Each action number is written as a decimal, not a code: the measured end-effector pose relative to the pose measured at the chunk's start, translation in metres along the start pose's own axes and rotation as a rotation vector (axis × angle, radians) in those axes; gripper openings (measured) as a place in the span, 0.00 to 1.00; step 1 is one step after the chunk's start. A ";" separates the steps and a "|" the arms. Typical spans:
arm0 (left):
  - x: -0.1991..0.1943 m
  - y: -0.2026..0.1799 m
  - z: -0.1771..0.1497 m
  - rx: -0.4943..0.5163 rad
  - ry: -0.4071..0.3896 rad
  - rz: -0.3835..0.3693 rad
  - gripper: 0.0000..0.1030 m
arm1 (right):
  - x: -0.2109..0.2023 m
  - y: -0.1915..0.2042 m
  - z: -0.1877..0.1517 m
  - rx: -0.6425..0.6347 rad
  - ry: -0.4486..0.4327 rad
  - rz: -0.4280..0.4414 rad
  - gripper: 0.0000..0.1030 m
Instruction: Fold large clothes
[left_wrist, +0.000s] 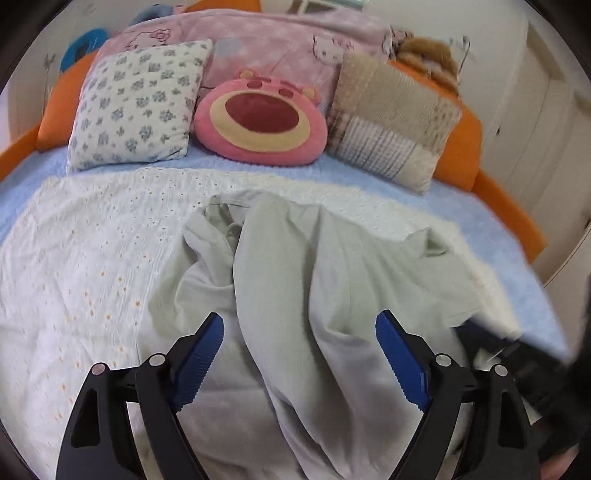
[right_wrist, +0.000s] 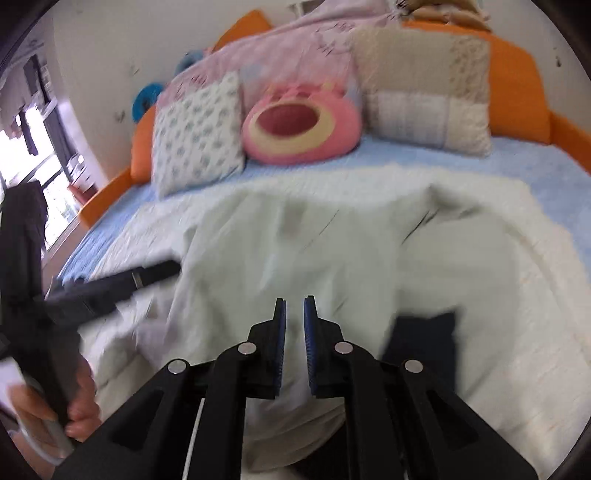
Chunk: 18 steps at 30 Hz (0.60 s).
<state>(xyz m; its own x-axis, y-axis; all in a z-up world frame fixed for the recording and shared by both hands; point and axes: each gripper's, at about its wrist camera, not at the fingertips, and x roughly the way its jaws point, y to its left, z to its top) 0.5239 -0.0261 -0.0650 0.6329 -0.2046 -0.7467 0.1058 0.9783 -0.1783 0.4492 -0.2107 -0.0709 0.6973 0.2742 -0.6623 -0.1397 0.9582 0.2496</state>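
Observation:
A large pale green garment (left_wrist: 314, 277) lies rumpled in long folds on the bed, also seen in the right wrist view (right_wrist: 295, 251). My left gripper (left_wrist: 300, 317) hovers just above it, jaws wide open with only loose cloth below them. My right gripper (right_wrist: 295, 301) is shut to a narrow slit, with a bunched fold of the garment pinched between its blue pads. In the left wrist view that right gripper (left_wrist: 469, 332) is a dark blur at the garment's right edge. A hand (right_wrist: 79, 402) holds the left tool's handle at the lower left.
Under the garment lies a white eyelet blanket (left_wrist: 92, 258) on a blue sheet (left_wrist: 22, 206). At the head stand a floral pillow (left_wrist: 140, 103), a pink bear cushion (left_wrist: 258, 118) and a patchwork pillow (left_wrist: 391, 125). An orange bed frame (left_wrist: 517, 214) rims the mattress. A dark navy patch (right_wrist: 421, 339) lies right of my right gripper.

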 end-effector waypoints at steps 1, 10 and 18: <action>0.013 -0.002 0.000 0.023 0.034 0.034 0.84 | 0.006 -0.007 0.005 0.005 0.013 -0.023 0.11; 0.093 0.013 -0.024 0.065 0.132 0.169 0.96 | 0.097 -0.037 -0.025 -0.073 0.193 -0.183 0.06; 0.078 0.005 -0.020 0.153 0.186 0.218 0.98 | 0.088 -0.032 -0.019 -0.081 0.200 -0.212 0.10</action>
<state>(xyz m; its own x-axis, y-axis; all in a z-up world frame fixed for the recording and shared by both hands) 0.5587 -0.0376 -0.1372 0.5037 0.0216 -0.8636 0.1062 0.9905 0.0868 0.5016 -0.2159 -0.1511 0.5657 0.0703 -0.8216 -0.0668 0.9970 0.0393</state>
